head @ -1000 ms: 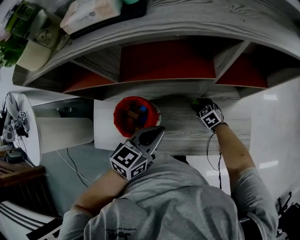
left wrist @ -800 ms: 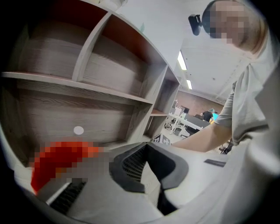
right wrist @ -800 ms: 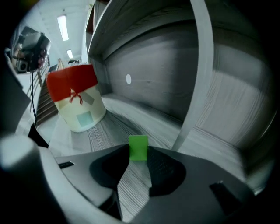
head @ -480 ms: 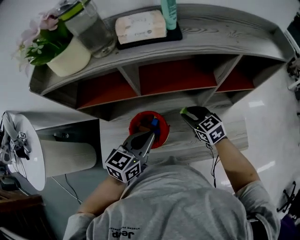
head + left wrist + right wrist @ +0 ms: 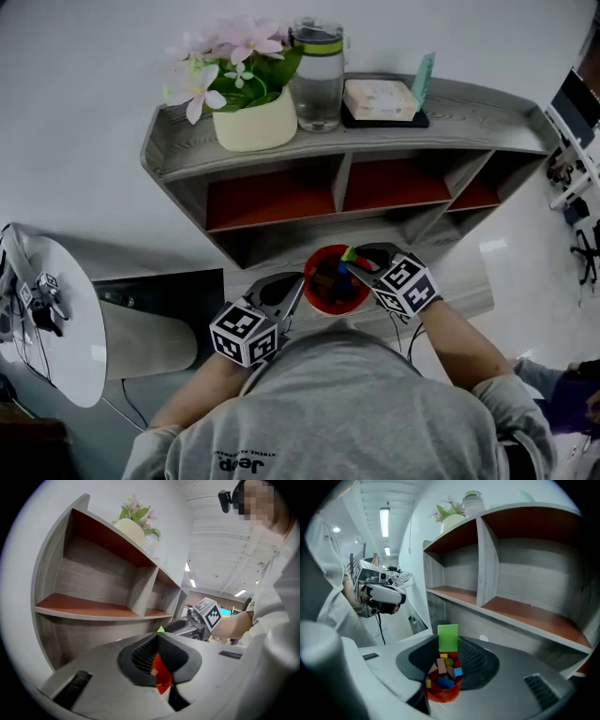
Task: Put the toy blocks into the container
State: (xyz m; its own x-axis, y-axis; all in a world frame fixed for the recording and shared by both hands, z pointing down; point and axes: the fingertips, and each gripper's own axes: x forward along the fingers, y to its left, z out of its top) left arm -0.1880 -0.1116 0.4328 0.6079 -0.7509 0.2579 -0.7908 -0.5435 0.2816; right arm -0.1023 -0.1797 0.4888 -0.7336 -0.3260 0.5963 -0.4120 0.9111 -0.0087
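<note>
Green block (image 5: 348, 253) newly above container (image 5: 323, 307)

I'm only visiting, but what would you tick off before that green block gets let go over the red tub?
1. Green block gripped by right hand-held gripper: ok.
2. Block above red container: ok.
3. Room left on top of the blocks inside: ok.
4. Left hand-held gripper shut, clear of the drop path: ok.
5. Left hand-held gripper steadying the container's rim: cannot tell.
</note>
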